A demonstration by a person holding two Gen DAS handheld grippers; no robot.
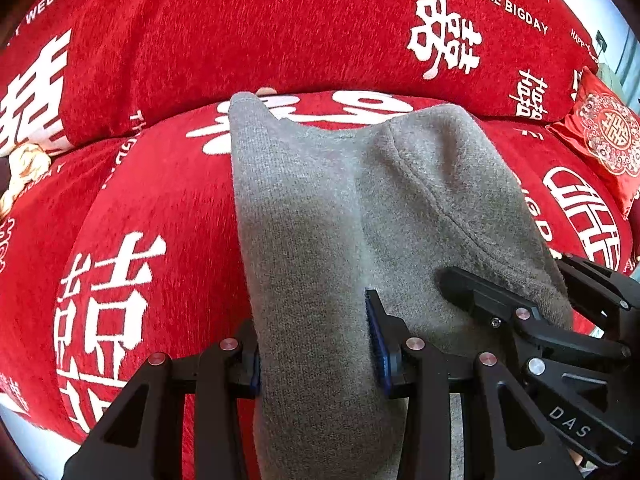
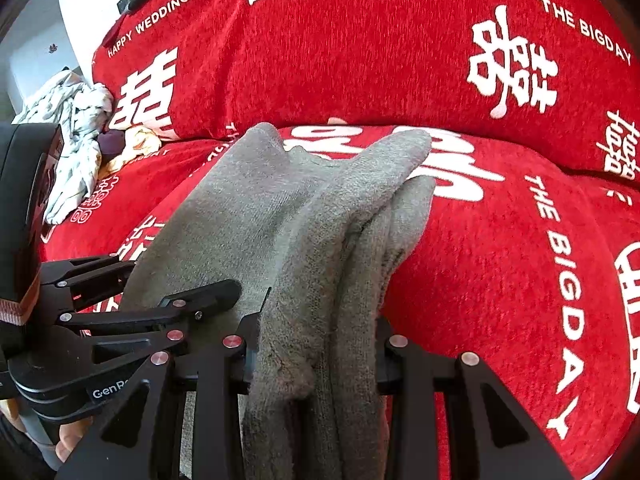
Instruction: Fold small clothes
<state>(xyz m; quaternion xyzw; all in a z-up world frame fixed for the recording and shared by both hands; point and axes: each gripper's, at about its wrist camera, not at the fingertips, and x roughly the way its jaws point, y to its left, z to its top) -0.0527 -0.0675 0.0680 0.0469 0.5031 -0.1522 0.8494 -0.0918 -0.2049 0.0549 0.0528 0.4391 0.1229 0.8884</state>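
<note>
Soft, light, floppy grey knit garment (image 1: pixel 320 208) (bunched, layered), clamped near edge in left gripper (image 1: pixel 318 344) and right gripper (image 2: pixel 316 356) jaws; best held by the hem corners.

You are looking at a sofa (image 1: pixel 280 40) draped in a red cover (image 2: pixel 400 60) printed with white double-happiness characters and the words "HAPPY WEDDING" and "THE BIGDAY". Its backrest rises behind the seat. At the seat's right end a red cushion (image 1: pixel 604 140) with a round pattern leans. At the left end lies a heap of pale laundry (image 2: pixel 76 128) below a white wall (image 2: pixel 76 20). Bright, even light fills the scene.
</note>
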